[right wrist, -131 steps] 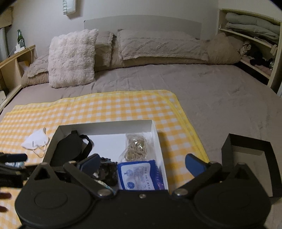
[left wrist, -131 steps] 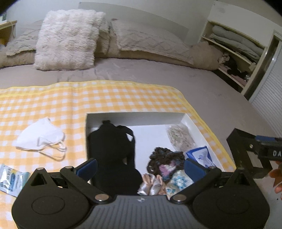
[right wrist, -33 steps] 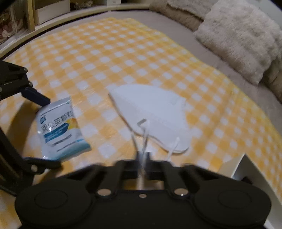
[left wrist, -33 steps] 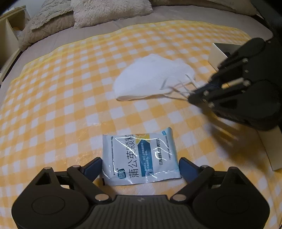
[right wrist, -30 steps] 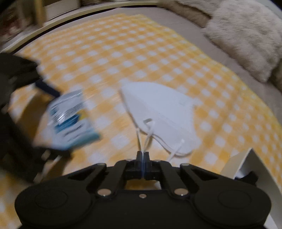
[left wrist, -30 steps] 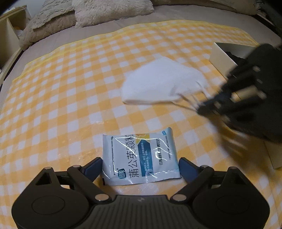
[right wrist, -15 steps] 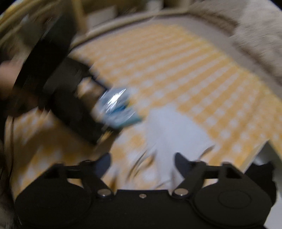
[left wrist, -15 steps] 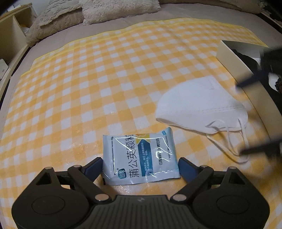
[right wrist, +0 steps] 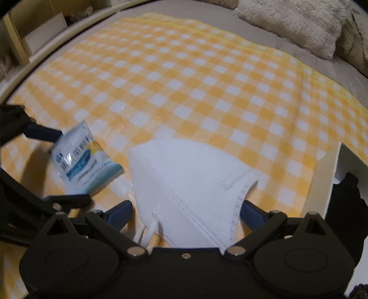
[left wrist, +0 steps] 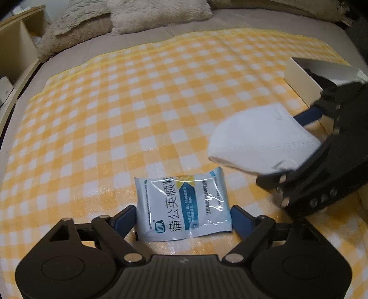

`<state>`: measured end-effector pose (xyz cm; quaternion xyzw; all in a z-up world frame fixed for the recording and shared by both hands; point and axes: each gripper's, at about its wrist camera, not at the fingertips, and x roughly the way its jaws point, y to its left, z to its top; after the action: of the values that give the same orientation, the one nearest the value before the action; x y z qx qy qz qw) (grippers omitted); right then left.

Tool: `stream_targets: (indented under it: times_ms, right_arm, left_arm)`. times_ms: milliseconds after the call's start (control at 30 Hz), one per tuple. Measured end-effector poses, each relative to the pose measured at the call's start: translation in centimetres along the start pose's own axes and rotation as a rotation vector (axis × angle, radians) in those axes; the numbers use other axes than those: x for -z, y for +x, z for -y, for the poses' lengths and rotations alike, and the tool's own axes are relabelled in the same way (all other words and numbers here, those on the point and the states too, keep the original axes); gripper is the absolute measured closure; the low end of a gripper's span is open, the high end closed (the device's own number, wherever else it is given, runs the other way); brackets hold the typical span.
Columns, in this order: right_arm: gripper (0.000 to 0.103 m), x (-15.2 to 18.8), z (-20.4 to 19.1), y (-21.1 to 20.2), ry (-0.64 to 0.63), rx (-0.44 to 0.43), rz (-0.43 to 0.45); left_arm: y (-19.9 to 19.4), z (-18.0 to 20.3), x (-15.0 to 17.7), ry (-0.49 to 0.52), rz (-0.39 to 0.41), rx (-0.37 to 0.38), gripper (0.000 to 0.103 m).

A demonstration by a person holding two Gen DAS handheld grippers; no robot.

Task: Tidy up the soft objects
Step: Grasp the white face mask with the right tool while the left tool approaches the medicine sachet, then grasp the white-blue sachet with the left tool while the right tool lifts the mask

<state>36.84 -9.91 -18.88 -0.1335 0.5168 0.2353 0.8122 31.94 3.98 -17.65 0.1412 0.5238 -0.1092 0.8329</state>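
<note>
A white folded face mask [right wrist: 191, 181] lies on the yellow checked cloth [right wrist: 207, 80], between the open fingers of my right gripper [right wrist: 186, 211]; it also shows in the left wrist view [left wrist: 260, 142]. A blue and white sachet [left wrist: 181, 204] with printed characters lies flat between the open fingers of my left gripper [left wrist: 182, 217]; it shows at the left in the right wrist view [right wrist: 80, 158]. Neither gripper grips its object. The right gripper [left wrist: 322, 161] is to the right of the sachet.
The white box [left wrist: 301, 85] with dark items stands at the right edge of the cloth [left wrist: 138, 103]; its wall [right wrist: 329, 181] is just right of the mask. Fluffy pillows [left wrist: 158, 11] lie at the head of the bed. A wooden shelf [left wrist: 16, 43] stands far left.
My right gripper let go of the mask's ear loops after dragging it toward the box, opened, and now straddles the mask body. My left gripper and the sachet have stayed put.
</note>
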Motion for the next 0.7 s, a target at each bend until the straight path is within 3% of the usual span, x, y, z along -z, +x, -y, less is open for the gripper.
stream_targets:
  times_ms: [100,200,300,333,367,600,700]
  right_arm:
    - [0.004,0.0,-0.1,0.1,-0.024,-0.003,0.007]
    - [0.015,0.2,0.3,-0.1,-0.035,-0.023,0.009]
    - [0.05,-0.1,0.1,-0.5,-0.056,-0.037,0.021]
    - [0.071,-0.2,0.0,-0.6,-0.054,-0.041,0.023]
    - [0.085,-0.3,0.1,-0.6,-0.05,-0.044,0.02]
    - [0.093,-0.1,0.1,-1.3,-0.055,-0.022,0.027]
    - [0.094,-0.1,0.1,-1.6,-0.045,-0.005,0.035]
  left_arm:
    - [-0.3,-0.2,0.0,-0.029,0.016,-0.004,0.025]
    - [-0.9,-1.1,-0.1,-0.045,0.021,0.005,0.025]
    - [-1.4,-2.1,0.0,-0.072,0.023,0.019,0.02]
    - [-1.5,-2.5,0.1,-0.086,0.026,0.025,0.012]
    - [-1.7,-2.9,0.2,-0.1,0.032,0.03,0.009]
    - [-2.7,-6.3,1.4,-0.274,0.029,0.053,0.001]
    - [-2.9,-6.5,1.9,-0.28,0.021,0.03,0.0]
